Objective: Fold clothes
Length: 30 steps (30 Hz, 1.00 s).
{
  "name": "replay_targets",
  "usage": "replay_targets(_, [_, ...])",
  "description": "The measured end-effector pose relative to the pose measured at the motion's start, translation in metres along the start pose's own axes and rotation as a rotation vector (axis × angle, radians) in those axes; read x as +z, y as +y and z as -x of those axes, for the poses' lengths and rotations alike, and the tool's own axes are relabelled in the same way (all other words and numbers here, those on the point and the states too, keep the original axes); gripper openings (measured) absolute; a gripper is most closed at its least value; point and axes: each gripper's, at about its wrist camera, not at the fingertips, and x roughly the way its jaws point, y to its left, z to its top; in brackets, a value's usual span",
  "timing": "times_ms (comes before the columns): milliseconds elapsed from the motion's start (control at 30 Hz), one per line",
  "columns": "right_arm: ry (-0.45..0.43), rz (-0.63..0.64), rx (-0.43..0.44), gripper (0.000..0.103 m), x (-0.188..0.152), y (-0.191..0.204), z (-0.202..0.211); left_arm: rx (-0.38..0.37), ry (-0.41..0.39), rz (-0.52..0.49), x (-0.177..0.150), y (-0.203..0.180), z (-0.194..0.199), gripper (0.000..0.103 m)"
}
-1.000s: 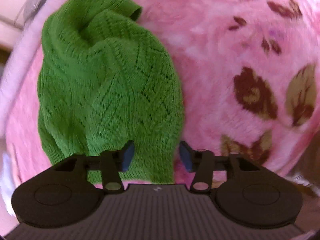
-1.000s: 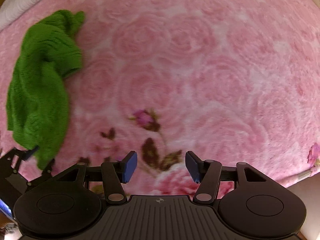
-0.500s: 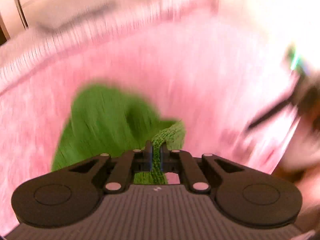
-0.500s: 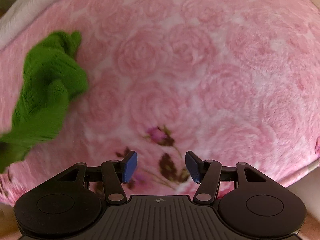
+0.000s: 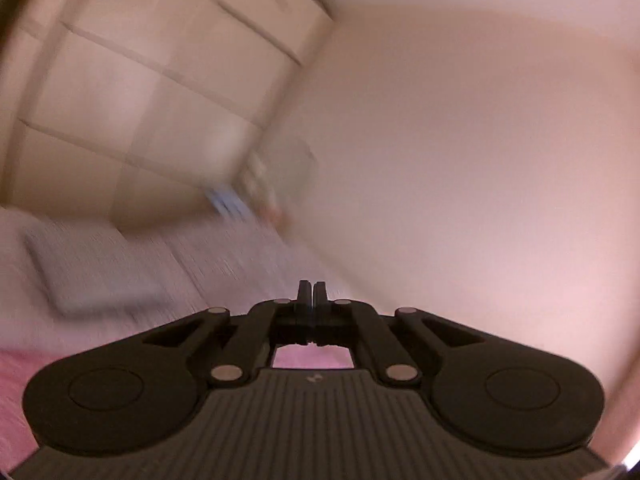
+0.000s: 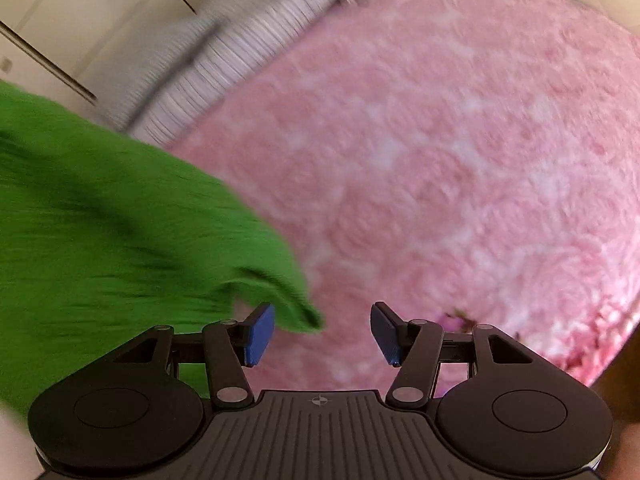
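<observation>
A green knitted garment (image 6: 112, 224) hangs blurred at the left of the right wrist view, above the pink fleece blanket (image 6: 460, 160). Its lower tip reaches just in front of my right gripper's left blue pad (image 6: 260, 334). My right gripper (image 6: 322, 334) is open and empty. My left gripper (image 5: 311, 300) is shut and tilted up toward the wall; no green cloth shows between its fingers in the left wrist view, so what it holds is hidden.
A striped white pillow or bedding (image 6: 224, 56) lies at the blanket's far edge. A pale wardrobe (image 5: 140, 92) and a bare wall (image 5: 480, 140) fill the left wrist view, with a grey pillow (image 5: 88, 268) on the bed.
My left gripper closed on the green garment's edge and swung up fast, now facing the wall. The garment rose off the blanket and now hangs close before my right gripper.
</observation>
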Motion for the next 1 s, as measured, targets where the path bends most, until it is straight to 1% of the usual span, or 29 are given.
replay_targets(67, [-0.014,-0.008,0.031,0.057,-0.002,0.005,0.004,0.064,-0.044,0.025,0.011,0.022,0.019,0.000])
replay_targets(100, [0.001,-0.017,0.038,0.057,-0.007,0.006,0.001,0.096,-0.066,0.038,0.016,0.033,0.029,0.000])
replay_targets(133, [0.016,-0.033,0.039,0.057,-0.013,0.004,-0.002,0.158,-0.009,0.054,0.004,0.048,0.026,0.003])
replay_targets(200, [0.054,-0.088,0.026,0.057,-0.027,-0.004,-0.013,0.252,0.195,0.096,-0.045,0.083,0.004,0.003])
replay_targets(233, [0.078,-0.126,0.009,0.057,-0.035,-0.011,-0.018,0.260,0.267,0.104,-0.066,0.088,-0.009,0.003])
replay_targets(333, [0.137,-0.255,-0.043,0.057,-0.059,-0.033,-0.030,0.247,0.450,0.115,-0.126,0.090,-0.048,0.003])
replay_targets(400, [0.153,-0.308,-0.076,0.057,-0.070,-0.045,-0.033,0.238,0.573,0.122,-0.166,0.092,-0.075,0.004])
replay_targets(433, [0.153,-0.317,-0.094,0.057,-0.072,-0.051,-0.032,0.233,0.634,0.126,-0.186,0.093,-0.088,0.006])
replay_targets(467, [0.148,-0.322,-0.111,0.057,-0.070,-0.057,-0.029,0.228,0.695,0.129,-0.206,0.094,-0.101,0.011])
replay_targets(500, [0.142,-0.325,-0.123,0.057,-0.067,-0.066,-0.026,0.207,0.720,0.082,-0.214,0.084,-0.114,0.015])
replay_targets(567, [0.130,-0.342,-0.138,0.057,-0.058,-0.084,-0.021,0.153,0.745,-0.045,-0.225,0.058,-0.139,0.029])
replay_targets(633, [0.119,-0.363,-0.141,0.057,-0.052,-0.101,-0.016,0.110,0.773,-0.207,-0.243,0.027,-0.168,0.032])
replay_targets(667, [0.111,-0.376,-0.129,0.057,-0.048,-0.112,-0.016,0.095,0.787,-0.281,-0.253,0.014,-0.181,0.032])
replay_targets(700, [0.105,-0.387,-0.107,0.058,-0.044,-0.122,-0.017,0.090,0.807,-0.342,-0.267,0.007,-0.190,0.032])
replay_targets(800, [0.131,-0.420,-0.037,0.058,-0.040,-0.146,-0.028,0.088,0.871,-0.504,-0.307,-0.005,-0.210,0.033])
replay_targets(833, [0.144,-0.408,-0.018,0.059,-0.042,-0.151,-0.035,0.090,0.891,-0.549,-0.318,-0.006,-0.215,0.033])
replay_targets(867, [0.170,-0.385,-0.014,0.059,-0.043,-0.153,-0.042,0.092,0.904,-0.571,-0.325,-0.006,-0.218,0.033])
replay_targets(933, [0.209,-0.326,-0.021,0.059,-0.049,-0.153,-0.056,0.097,0.927,-0.599,-0.337,-0.005,-0.222,0.033])
replay_targets(1000, [0.230,-0.271,-0.026,0.059,-0.056,-0.151,-0.068,0.098,0.925,-0.592,-0.341,0.001,-0.227,0.034])
